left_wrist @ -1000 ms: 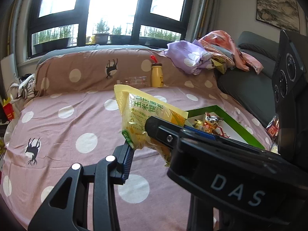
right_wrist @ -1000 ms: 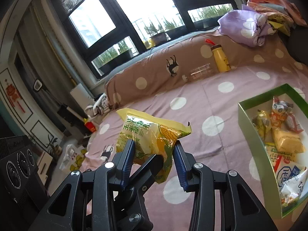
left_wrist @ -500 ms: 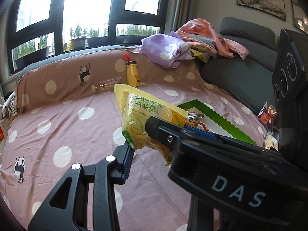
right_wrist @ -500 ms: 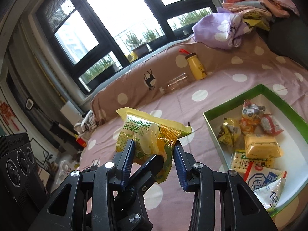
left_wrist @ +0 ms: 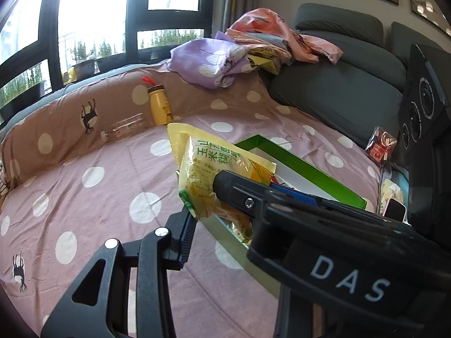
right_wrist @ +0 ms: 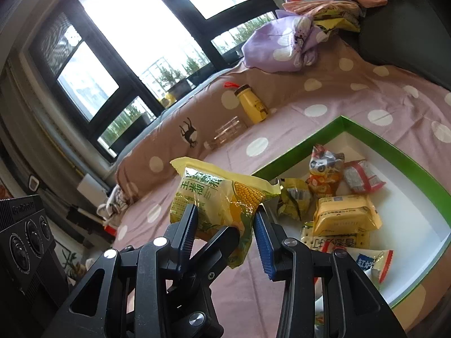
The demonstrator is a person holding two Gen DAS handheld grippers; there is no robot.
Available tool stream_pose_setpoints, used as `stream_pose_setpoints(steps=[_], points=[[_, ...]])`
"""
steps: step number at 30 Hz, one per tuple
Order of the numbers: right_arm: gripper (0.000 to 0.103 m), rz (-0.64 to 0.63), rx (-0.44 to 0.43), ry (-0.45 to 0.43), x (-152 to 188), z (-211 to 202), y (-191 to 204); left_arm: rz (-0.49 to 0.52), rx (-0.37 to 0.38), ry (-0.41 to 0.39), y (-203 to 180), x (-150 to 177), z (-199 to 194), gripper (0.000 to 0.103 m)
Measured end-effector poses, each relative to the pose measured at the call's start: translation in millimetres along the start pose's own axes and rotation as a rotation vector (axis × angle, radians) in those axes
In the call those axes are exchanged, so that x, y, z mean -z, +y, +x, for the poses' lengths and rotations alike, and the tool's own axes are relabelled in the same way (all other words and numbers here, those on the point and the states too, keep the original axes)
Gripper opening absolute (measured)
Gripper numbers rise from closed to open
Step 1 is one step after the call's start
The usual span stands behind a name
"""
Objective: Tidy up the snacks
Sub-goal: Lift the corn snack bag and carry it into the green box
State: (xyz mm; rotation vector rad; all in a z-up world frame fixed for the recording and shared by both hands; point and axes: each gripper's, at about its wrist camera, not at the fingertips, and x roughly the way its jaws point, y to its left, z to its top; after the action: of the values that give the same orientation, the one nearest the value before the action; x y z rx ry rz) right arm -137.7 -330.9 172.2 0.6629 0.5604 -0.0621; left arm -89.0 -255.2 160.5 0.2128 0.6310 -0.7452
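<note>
Two grippers pinching one yellow corn snack bag, held in the air over the bed.

Right gripper (right_wrist: pixel 225 222) jaws clenched on the lower part of the corn snack bag (right_wrist: pixel 222 197); left gripper (left_wrist: pixel 228 211) jaws clamped on the same bag (left_wrist: pixel 214 174), from the other side. Bag hangs above the near left corner of the green-rimmed box (right_wrist: pixel 417 169), not touching it. Box lies on the pink polka-dot bedsheet (right_wrist: pixel 324 109) and holds several wrapped snacks, among them a panda-print packet (right_wrist: pixel 324 169) and a yellow biscuit pack (right_wrist: pixel 346 214). Yellow bottle (right_wrist: pixel 252 107) upright against the brown bolster.
</note>
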Motion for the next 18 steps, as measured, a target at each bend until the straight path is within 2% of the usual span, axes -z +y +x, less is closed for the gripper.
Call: stream_pose_setpoints(steps=[18], points=[[0.044,0.148,0.100,0.026,-6.5,7.8,-63.3,0.047,0.105,0.122,-29.1,-2.2,56.9,0.037]])
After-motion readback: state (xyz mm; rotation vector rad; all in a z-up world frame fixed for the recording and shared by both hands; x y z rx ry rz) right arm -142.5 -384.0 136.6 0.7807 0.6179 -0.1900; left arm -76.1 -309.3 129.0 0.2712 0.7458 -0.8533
